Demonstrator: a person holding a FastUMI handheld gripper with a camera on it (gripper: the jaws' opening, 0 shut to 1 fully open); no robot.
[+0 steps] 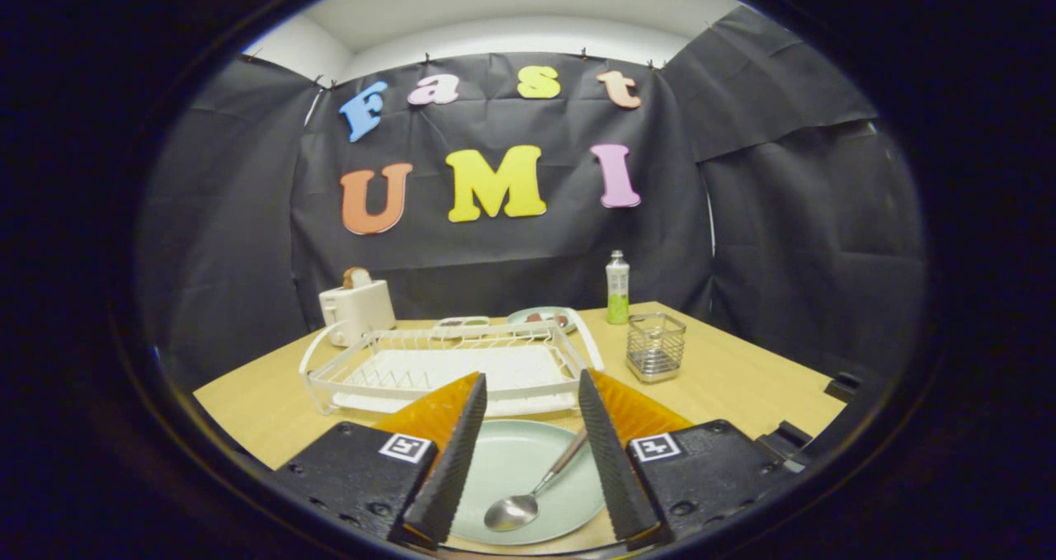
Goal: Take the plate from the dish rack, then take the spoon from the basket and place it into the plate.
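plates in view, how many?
2. One pale green plate between the open gripper fingers, spoon lying in it. A second plate sits behind the dish rack, partly hidden.

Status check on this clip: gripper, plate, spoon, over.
Gripper open, holding nothing. Spoon lies in the green plate, between the fingers. Dish rack and wire basket beyond, nothing in the way.

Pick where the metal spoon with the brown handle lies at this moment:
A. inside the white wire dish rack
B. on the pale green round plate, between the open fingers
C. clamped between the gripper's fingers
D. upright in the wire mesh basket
B: the metal spoon with the brown handle rests on the pale green round plate, between the spread fingers of the gripper, which touch nothing; the wire mesh basket stands beyond.
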